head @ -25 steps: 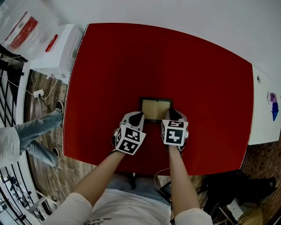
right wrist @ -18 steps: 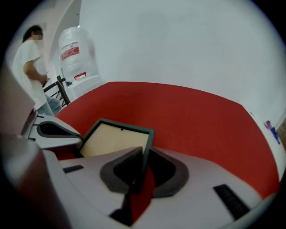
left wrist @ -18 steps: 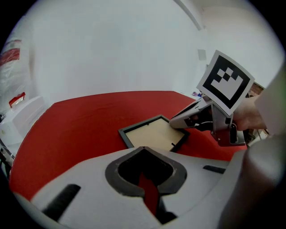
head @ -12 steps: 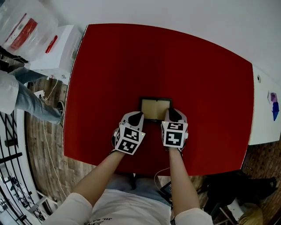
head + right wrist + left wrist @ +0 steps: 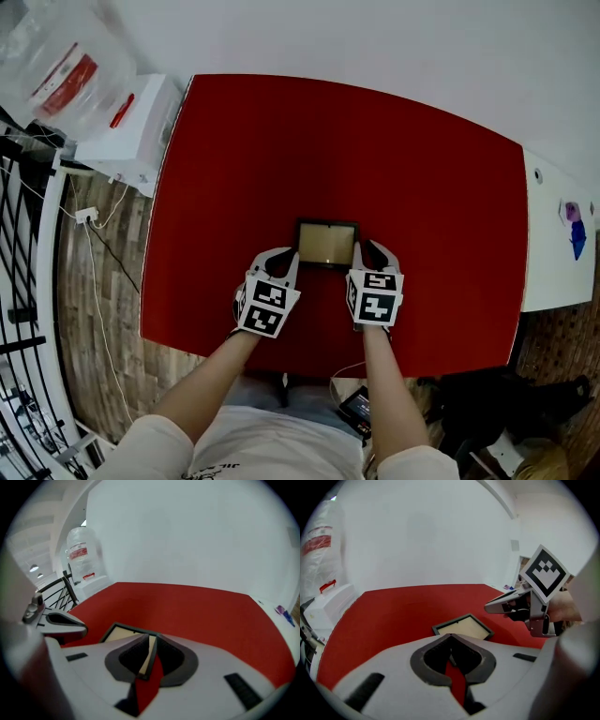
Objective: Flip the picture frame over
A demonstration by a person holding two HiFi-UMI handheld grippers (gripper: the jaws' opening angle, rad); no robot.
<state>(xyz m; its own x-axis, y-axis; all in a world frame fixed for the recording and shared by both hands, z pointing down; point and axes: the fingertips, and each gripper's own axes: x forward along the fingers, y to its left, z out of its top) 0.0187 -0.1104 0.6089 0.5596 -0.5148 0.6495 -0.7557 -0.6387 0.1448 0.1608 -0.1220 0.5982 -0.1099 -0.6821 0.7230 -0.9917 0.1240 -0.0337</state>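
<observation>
The picture frame (image 5: 326,244) has a dark rim and a tan middle, and it lies flat on the red table (image 5: 394,150). My left gripper (image 5: 288,254) hovers just off its near left corner, jaws shut and empty. My right gripper (image 5: 373,247) hovers by the near right corner with its jaws a narrow gap apart, gripping nothing. In the left gripper view the frame (image 5: 462,627) lies past my jaw tips (image 5: 450,638), with the right gripper (image 5: 490,607) above its right side. In the right gripper view the frame (image 5: 123,633) shows left of the jaws (image 5: 151,637), and its right edge shows through their gap.
A white cabinet (image 5: 131,117) and a clear plastic bag (image 5: 61,61) stand off the table's far left corner. A white surface (image 5: 558,244) with a small blue thing (image 5: 575,228) adjoins the right side. A black railing (image 5: 19,281) runs along the left floor.
Both grippers have lifted a little and now hover by the frame's near corners. The frame stays flat. A person at the left has walked out of view.
</observation>
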